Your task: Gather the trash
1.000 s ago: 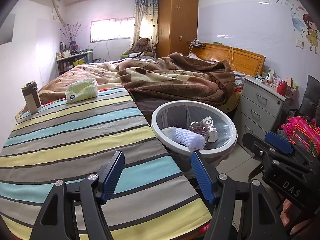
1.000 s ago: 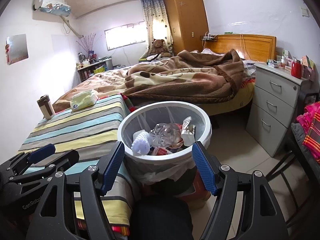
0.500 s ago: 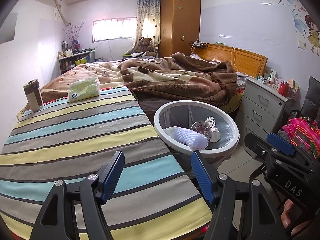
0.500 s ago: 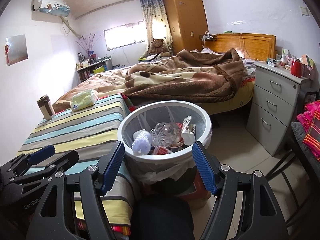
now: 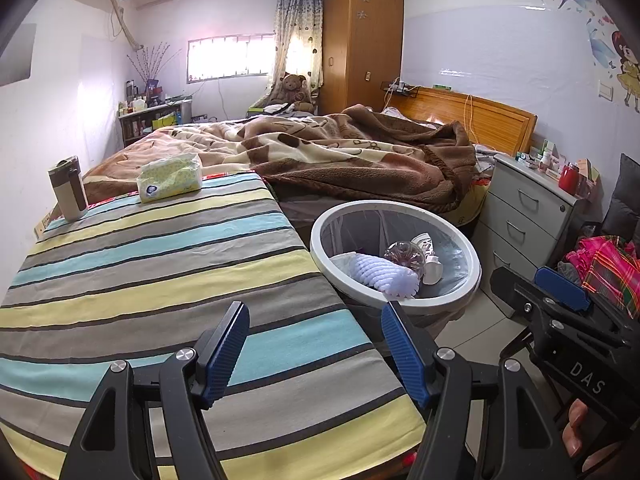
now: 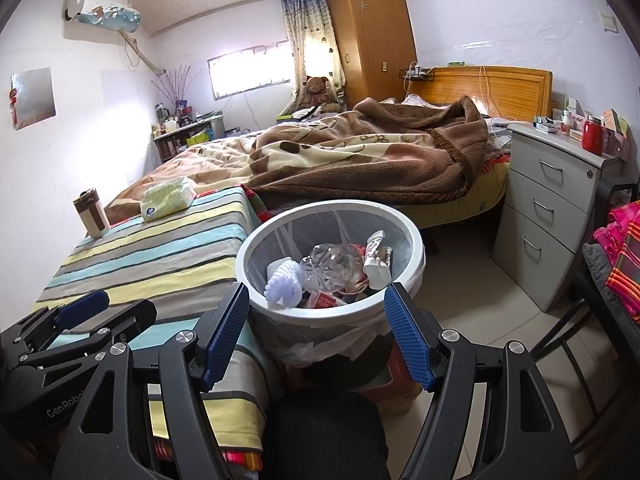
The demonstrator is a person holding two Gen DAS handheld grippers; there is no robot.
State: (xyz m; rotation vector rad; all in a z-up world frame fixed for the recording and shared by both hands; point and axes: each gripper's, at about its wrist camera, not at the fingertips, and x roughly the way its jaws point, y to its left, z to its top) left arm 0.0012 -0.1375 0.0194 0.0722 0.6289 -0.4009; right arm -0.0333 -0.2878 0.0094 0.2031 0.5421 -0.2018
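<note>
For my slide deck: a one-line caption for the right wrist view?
Open, empty right gripper above a white trash bin holding a clear plastic bottle, beside a striped table.

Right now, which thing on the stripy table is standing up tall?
The brown-and-cream travel cup at the far corner stands upright; the yellow-green tissue pack beside it lies flat.

We see a cloth-covered table (image 5: 160, 280) striped in yellow, light blue, grey and black, a round white-rimmed bin (image 6: 412, 236) with a clear liner, a brown-and-cream patterned fleece blanket (image 5: 340, 156), and ribbed blue finger pads (image 6: 224, 336).
</note>
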